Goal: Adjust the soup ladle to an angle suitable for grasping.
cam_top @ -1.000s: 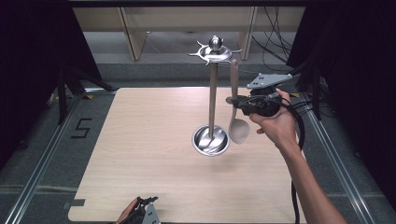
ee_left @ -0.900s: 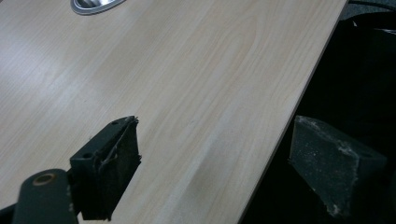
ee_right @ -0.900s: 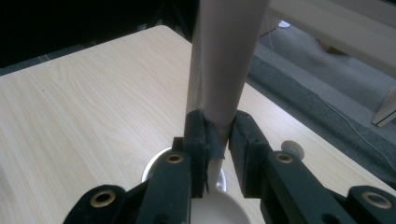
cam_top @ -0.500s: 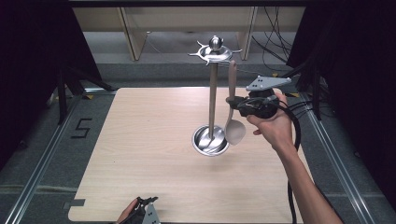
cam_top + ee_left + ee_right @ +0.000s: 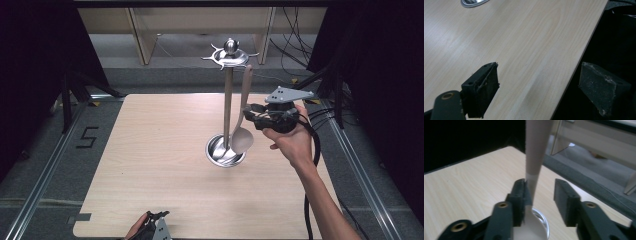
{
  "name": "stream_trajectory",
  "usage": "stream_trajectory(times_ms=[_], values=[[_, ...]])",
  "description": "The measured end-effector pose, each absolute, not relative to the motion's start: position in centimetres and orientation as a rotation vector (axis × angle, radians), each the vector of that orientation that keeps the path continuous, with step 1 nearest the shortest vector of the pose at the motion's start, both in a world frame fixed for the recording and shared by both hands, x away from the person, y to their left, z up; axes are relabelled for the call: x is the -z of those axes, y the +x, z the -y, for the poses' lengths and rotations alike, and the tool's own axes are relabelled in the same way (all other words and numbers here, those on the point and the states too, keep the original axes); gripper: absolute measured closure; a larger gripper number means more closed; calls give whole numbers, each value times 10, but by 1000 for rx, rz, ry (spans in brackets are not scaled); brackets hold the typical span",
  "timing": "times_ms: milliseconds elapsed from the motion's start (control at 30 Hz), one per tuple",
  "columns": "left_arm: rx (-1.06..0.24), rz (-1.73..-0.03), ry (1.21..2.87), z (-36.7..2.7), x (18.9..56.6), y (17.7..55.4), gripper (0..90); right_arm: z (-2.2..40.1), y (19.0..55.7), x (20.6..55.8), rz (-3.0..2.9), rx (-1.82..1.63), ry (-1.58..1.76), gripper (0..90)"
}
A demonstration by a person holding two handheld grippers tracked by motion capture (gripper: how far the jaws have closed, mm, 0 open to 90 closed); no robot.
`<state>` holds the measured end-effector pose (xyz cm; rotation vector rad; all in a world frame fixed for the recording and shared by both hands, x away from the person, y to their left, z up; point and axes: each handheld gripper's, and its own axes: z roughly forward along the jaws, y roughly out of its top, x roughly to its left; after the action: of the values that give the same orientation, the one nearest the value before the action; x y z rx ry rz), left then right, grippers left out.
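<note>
One mark can be read: a black figure "5" (image 5: 87, 137) on the grey floor (image 5: 45, 150), just left of the bench (image 5: 150, 165), near its far left corner in the high view. Nothing on the bench itself, or in either gripper view, carries readable text, a label or a brand.
</note>
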<state>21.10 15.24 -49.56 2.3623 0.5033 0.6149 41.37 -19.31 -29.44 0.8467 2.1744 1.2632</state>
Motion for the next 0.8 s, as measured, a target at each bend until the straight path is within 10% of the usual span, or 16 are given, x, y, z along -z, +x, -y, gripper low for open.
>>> stream_trajectory(times_ms=[800], values=[[-630,-520,2350,-152,498,212,150,217,364,342,-2120,-1336,838,477]])
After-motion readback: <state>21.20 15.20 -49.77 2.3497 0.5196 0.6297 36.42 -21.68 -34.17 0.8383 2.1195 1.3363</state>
